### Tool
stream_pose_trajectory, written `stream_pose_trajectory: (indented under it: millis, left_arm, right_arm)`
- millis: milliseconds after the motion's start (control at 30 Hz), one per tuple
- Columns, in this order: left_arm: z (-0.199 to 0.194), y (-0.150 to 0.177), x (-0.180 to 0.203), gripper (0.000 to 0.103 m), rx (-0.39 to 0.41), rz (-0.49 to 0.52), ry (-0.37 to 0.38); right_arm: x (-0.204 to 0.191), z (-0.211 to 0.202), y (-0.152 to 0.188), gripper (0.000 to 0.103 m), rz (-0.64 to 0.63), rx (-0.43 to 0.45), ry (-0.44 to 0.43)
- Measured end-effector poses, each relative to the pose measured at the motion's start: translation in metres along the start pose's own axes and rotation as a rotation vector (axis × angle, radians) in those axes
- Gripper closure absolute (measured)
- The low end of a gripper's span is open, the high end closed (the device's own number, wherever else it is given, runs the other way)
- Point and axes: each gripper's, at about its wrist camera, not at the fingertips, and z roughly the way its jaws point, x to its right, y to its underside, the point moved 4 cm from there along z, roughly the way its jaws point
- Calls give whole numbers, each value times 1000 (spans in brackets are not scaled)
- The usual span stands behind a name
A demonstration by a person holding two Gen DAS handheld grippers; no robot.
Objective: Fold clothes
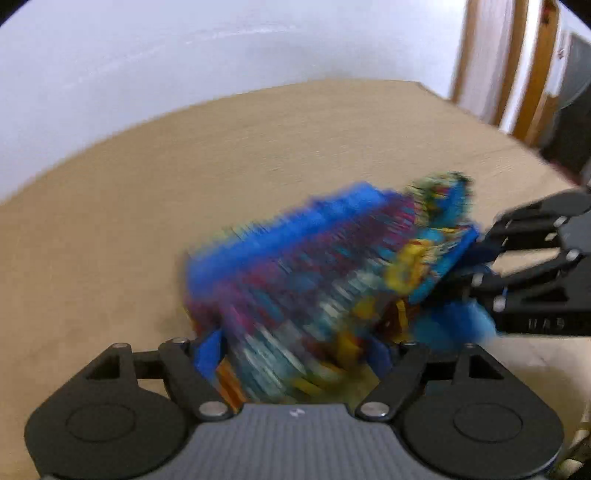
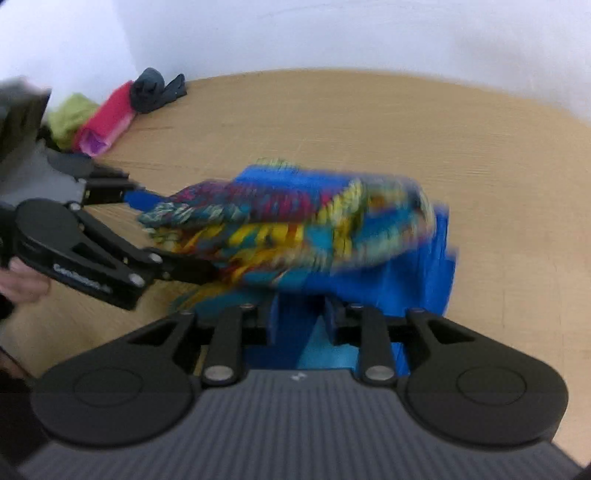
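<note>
The left hand-held gripper (image 1: pixel 295 343) has its two blue-tipped fingers (image 1: pixel 210 350) spread fairly wide, and a bunched end of the multicoloured garment (image 1: pixel 314 266) fills the gap between them; the cloth is motion-blurred there, so I cannot tell whether the fingers actually press on it. From the right wrist view the same left hand-held gripper (image 2: pixel 173 236) comes in from the left edge, its fingers reaching into the crumpled patterned end of the garment (image 2: pixel 295 225).

The right hand-held gripper (image 2: pixel 301 321) has its blue fingers (image 2: pixel 273 321) drawn close together with a fold of the garment's plain blue fabric between them. In the left wrist view this right hand-held gripper (image 1: pixel 476 266) enters from the right edge and has hold of the opposite end of the cloth.

The garment hangs stretched between the two hand-held grippers, held above the table (image 1: pixel 221 155), its lower blue part drooping toward the wooden surface. It is blue on one face, with a busy print of yellow, red, teal and purple.

At the far left corner of the table (image 2: pixel 369 122), well apart from the held piece, lie a yellow-green cloth (image 2: pixel 70 116), a pink rolled cloth (image 2: pixel 107 123) and a dark grey cloth (image 2: pixel 155 90), side by side against the white wall (image 2: pixel 332 33). A wooden door frame (image 1: pixel 532 62) stands beyond the table's right end.
</note>
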Motion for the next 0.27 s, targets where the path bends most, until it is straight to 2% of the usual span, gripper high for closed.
stream_pose_trajectory:
  millis: [100, 200, 267]
  left_arm:
    - [-6, -43, -28, 24, 89, -116, -63]
    - [-21, -60, -46, 21, 136, -167, -107]
    - [-28, -51, -47, 19, 127, -161, -97]
  right_arm:
    - [21, -2, -18, 75, 92, 73, 39]
    - [43, -5, -36, 71, 184, 147, 78]
    - [58, -7, -48, 71, 245, 195, 105]
